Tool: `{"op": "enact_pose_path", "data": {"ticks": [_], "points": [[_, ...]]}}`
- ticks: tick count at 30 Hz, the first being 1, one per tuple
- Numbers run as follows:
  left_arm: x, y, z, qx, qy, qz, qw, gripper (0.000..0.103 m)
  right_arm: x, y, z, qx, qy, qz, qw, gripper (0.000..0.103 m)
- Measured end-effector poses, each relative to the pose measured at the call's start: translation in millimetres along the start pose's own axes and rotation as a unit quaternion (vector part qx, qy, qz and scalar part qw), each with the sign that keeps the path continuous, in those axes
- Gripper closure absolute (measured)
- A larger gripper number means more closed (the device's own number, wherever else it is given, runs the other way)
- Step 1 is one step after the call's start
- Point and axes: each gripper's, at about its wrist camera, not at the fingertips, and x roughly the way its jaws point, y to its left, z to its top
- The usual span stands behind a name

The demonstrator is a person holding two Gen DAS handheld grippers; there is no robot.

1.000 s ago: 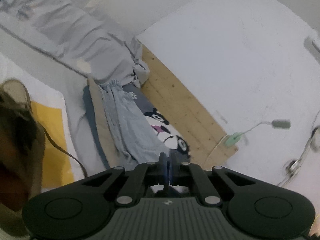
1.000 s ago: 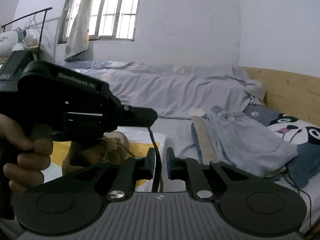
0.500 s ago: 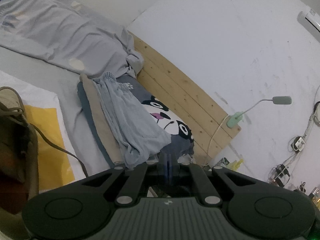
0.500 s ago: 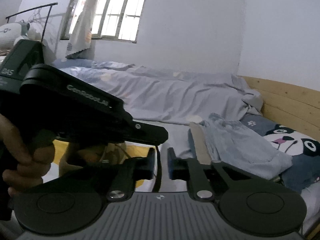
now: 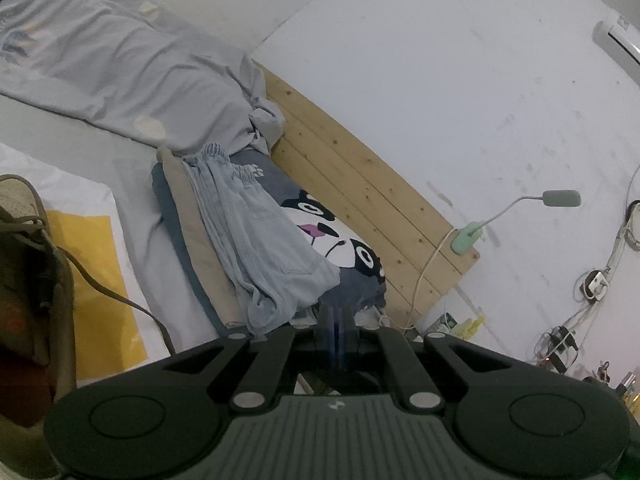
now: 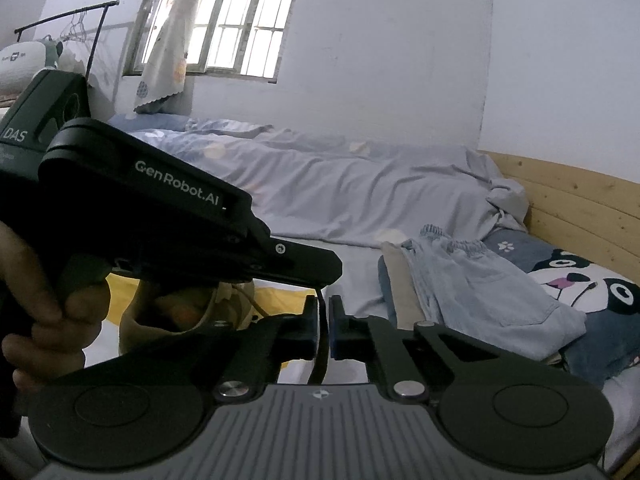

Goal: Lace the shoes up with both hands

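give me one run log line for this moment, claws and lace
left claw: shut on lace | right claw: just closed on same lace | shoe: on bed, left of claws

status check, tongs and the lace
Right tongs just closed on the shoelace. Left tongs shut, lace hanging from their tip. Tan shoe alongside; nothing blocking.

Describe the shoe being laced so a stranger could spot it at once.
Start from the bed with the wooden headboard. Near its edge lies a white and yellow sheet, and on it sits the shoe. It is tan with brown laces, the only footwear there; beside it lies folded clothing.
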Motion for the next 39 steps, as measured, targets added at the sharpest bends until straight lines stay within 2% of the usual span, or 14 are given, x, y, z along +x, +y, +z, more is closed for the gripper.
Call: {"op": "enact_pose_path", "data": {"ticks": [11, 13, 15, 20, 22, 27, 31, 34, 39], "points": [[-2, -1, 2, -0.008, -0.003, 0.005, 1.0000, 0.102, 1, -1, -1, -0.005, 0.000, 0.000, 1.000, 0.102], [-6, 1, 6, -0.012, -0.013, 0.016, 0.9997, 0.094, 3, -6, 0, 0.002, 0.001, -0.002, 1.000, 0.102], [-14, 3, 12, -0.011, -0.025, 0.029, 0.9992, 0.092, 3, -14, 3, 0.011, -0.002, -0.011, 1.000, 0.102], [-41, 11, 29, -0.009, -0.065, 0.068, 0.9955, 0.082, 6, -46, 15, 0.023, -0.015, -0.056, 0.998, 0.102], [-55, 15, 37, -0.005, -0.084, 0.098, 0.9916, 0.077, 8, -60, 24, 0.023, -0.024, -0.073, 0.997, 0.102], [-85, 22, 52, 0.005, -0.112, 0.163, 0.9802, 0.076, 14, -78, 51, 0.002, -0.052, -0.098, 0.994, 0.102], [-99, 29, 56, -0.002, -0.109, 0.243, 0.9639, 0.076, 26, -74, 80, -0.015, -0.073, -0.095, 0.993, 0.102], [-106, 35, 55, -0.004, -0.095, 0.274, 0.9569, 0.076, 38, -60, 98, -0.027, -0.090, -0.078, 0.992, 0.102], [-110, 47, 44, 0.011, -0.066, 0.307, 0.9492, 0.076, 67, -7, 112, -0.065, -0.097, -0.012, 0.993, 0.102]]}}
